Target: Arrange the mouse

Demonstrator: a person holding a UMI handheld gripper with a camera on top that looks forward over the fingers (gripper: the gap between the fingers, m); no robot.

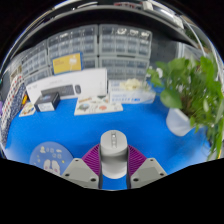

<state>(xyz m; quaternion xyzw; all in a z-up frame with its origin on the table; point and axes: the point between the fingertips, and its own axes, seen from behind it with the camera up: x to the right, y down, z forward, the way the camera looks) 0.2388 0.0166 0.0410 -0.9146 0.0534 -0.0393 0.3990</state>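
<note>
A grey computer mouse [113, 152] sits between my two fingers, its front end pointing away over the blue table mat [150, 128]. My gripper [113, 168] is shut on the mouse, with the purple pads [93, 158] pressing its left and right sides. The mouse's rear end is hidden low between the grey fingers [82, 171]. I cannot tell whether the mouse rests on the mat or hangs just above it.
A white keyboard box [66, 88] stands at the far left of the mat. A round blue disc [48, 155] lies to the left of my fingers. A leafy plant in a white pot [190, 95] stands at the right. Shelves with bins [100, 45] line the back.
</note>
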